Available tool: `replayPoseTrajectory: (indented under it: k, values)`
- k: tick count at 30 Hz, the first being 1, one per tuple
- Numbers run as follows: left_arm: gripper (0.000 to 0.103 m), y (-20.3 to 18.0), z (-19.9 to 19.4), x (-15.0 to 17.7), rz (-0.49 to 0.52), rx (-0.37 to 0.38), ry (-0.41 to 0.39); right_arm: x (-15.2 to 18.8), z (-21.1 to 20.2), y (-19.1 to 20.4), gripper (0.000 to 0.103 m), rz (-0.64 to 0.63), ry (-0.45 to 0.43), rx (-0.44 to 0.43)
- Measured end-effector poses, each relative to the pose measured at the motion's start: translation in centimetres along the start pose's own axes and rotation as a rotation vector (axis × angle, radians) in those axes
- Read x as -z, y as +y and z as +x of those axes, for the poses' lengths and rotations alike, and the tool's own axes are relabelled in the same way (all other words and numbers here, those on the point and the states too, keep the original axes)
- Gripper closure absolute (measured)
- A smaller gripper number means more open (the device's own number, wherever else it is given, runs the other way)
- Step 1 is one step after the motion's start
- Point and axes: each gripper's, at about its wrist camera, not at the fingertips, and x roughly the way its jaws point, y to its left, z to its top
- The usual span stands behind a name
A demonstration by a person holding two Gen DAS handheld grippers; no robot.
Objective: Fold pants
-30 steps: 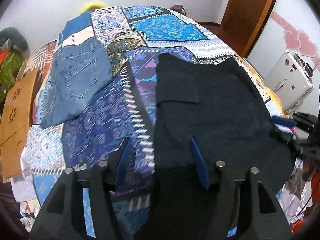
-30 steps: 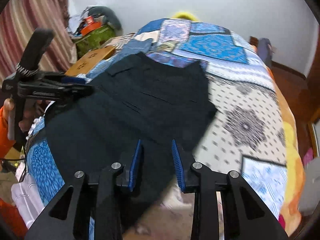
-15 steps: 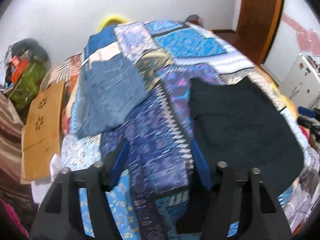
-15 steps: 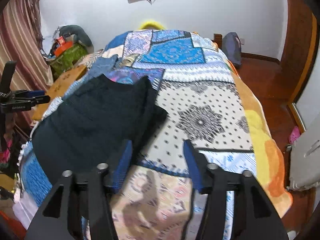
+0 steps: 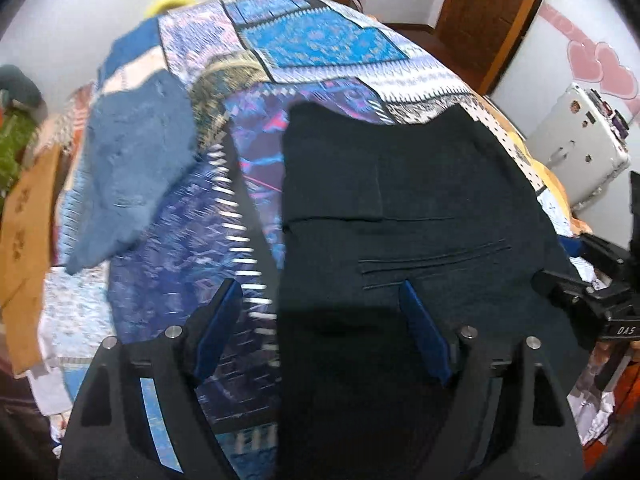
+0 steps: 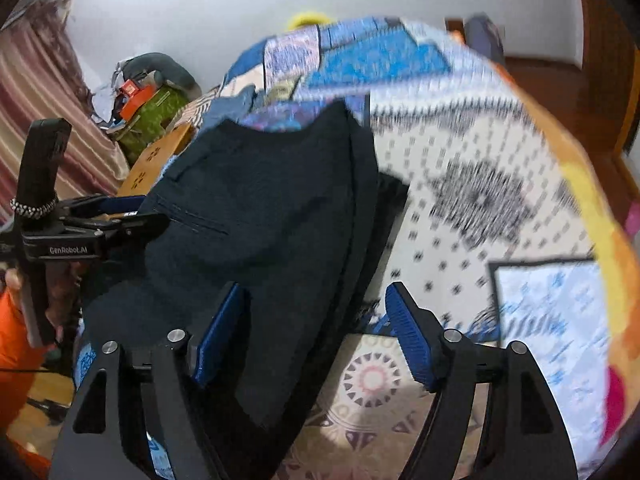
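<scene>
Black pants [image 5: 400, 216] lie folded flat on the patchwork bedspread [image 5: 320, 40], waistband away from me. My left gripper [image 5: 320, 312] is open and empty, hovering over the pants' near left edge. My right gripper [image 6: 316, 312] is open and empty over the pants' [image 6: 264, 208] right edge near the hem. The right gripper also shows at the right edge of the left wrist view [image 5: 576, 292], and the left gripper at the left of the right wrist view [image 6: 116, 220].
Folded blue jeans [image 5: 132, 168] lie on the bed to the left of the black pants. A brown cardboard board [image 5: 24, 216] and a green bag [image 6: 152, 120] stand beside the bed's left side. A white case [image 5: 580, 136] stands at the right.
Both grippers have opened wider and moved back over the black pants' near end after swinging away. The pants lie unchanged.
</scene>
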Motion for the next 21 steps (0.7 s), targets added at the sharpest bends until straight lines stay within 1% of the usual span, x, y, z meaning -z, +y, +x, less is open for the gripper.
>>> replayPoseTrajectory:
  k: [2, 5, 8, 13, 15, 16, 19, 21]
  values:
    - [0.015, -0.2, 0.5, -0.3, 0.001, 0.029, 0.016, 0.0, 0.4, -0.6, 0.023, 0.032, 0.005, -0.024]
    - [0.015, 0.0, 1.5, -1.1, -0.015, 0.11, 0.068, -0.4, 1.2, -1.2, 0.023, 0.058, 0.03, -0.078]
    - [0.007, 0.2, 2.7, -1.9, -0.041, 0.147, 0.113, -1.0, 1.8, -1.2, 0.021, 0.055, 0.048, -0.115]
    - [0.006, -0.2, 3.4, -2.8, -0.048, 0.17, 0.12, -1.8, 2.9, -1.4, 0.02, 0.048, 0.066, -0.16]
    - [0.006, -0.7, 3.7, -3.2, -0.033, 0.212, 0.112, -2.0, 3.0, -1.6, 0.022, 0.048, 0.064, -0.168]
    - [0.006, -0.9, 3.7, -3.3, -0.025, 0.217, 0.108, -2.0, 3.0, -1.6, 0.022, 0.047, 0.064, -0.17]
    - [0.008, -1.7, 4.1, -4.0, -0.018, 0.22, 0.104, -2.1, 3.0, -1.5, 0.032, 0.027, 0.057, -0.167]
    - [0.014, -1.8, 4.4, -4.5, -0.024, 0.227, 0.103, -2.3, 2.9, -1.5, 0.044, 0.014, 0.05, -0.164]
